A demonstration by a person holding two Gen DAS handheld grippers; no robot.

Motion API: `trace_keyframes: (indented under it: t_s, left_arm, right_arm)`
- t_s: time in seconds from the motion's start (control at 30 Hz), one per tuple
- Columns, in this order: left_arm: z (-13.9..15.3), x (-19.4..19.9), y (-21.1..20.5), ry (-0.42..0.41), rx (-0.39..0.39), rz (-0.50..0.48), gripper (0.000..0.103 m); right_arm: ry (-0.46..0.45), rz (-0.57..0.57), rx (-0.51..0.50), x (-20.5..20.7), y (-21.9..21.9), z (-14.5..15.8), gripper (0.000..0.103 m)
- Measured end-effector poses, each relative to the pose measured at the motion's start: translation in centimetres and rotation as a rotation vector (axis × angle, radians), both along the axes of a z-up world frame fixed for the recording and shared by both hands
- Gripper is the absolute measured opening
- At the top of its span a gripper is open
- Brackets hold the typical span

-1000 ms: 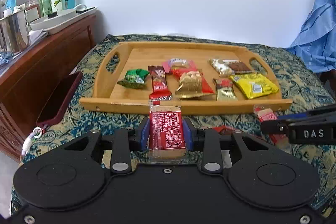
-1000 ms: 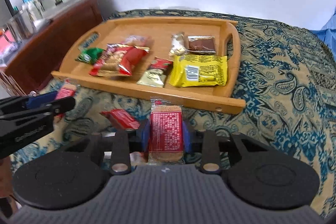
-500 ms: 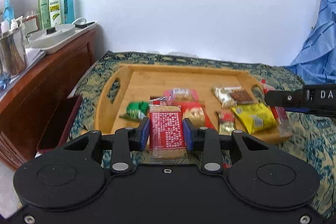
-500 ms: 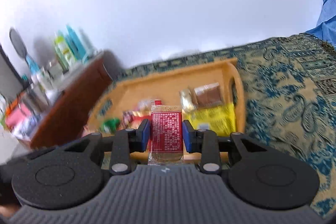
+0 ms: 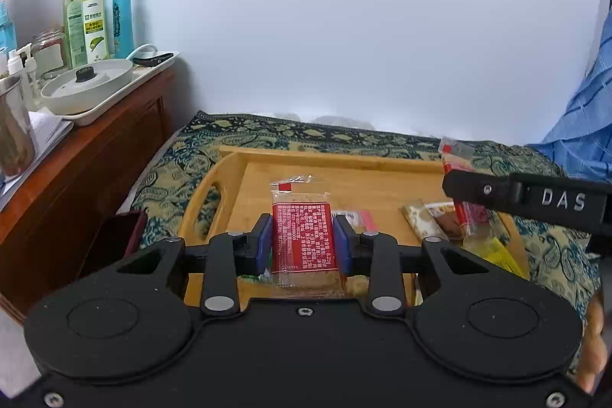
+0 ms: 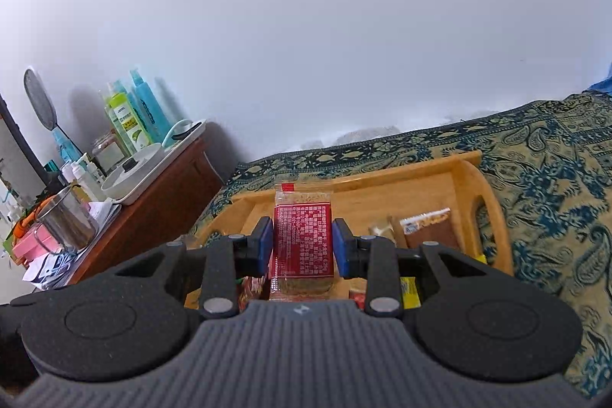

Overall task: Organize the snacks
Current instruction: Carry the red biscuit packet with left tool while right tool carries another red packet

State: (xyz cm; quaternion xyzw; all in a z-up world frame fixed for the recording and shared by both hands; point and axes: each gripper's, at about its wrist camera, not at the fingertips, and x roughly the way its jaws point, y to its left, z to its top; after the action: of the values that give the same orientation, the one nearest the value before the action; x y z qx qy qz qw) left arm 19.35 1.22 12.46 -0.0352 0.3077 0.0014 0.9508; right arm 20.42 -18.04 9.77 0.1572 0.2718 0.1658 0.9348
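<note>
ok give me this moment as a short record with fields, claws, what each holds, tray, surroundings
left claw: shut on a red biscuit packet, held above the tray
right claw: shut on a second red biscuit packet
tray: wooden tray on a patterned cloth, far part bare
snacks in tray: brown packet, yellow packet, others partly hidden
left of tray: wooden cabinet with spray bottles and a white dish
</note>
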Motion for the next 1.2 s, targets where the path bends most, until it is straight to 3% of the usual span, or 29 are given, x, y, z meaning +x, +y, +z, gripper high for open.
trace_keyframes:
  t_s: [0.4,0.53,0.87,1.2]
  left_arm:
    - [-0.7,6.1,2.2,0.04,-0.002,0.043,0.032]
    - [-1.9,8.2,2.5,0.078,-0.02,0.051,0.032]
    - [-5.3,12.5,1.2,0.14,0.046,0.021,0.032]
    - [-7.5,14.5,1.2,0.171,0.057,0.012,0.032]
  right_arm:
    - [0.0,0.007,-0.042,3.8,0.5,-0.5,0.037]
    - [0.017,0.022,-0.074,5.5,1.4,-1.1,0.037]
    - [0.076,0.03,-0.169,9.0,2.7,-4.2,0.038]
    - [0.113,0.023,-0.186,10.7,2.9,-5.9,0.038]
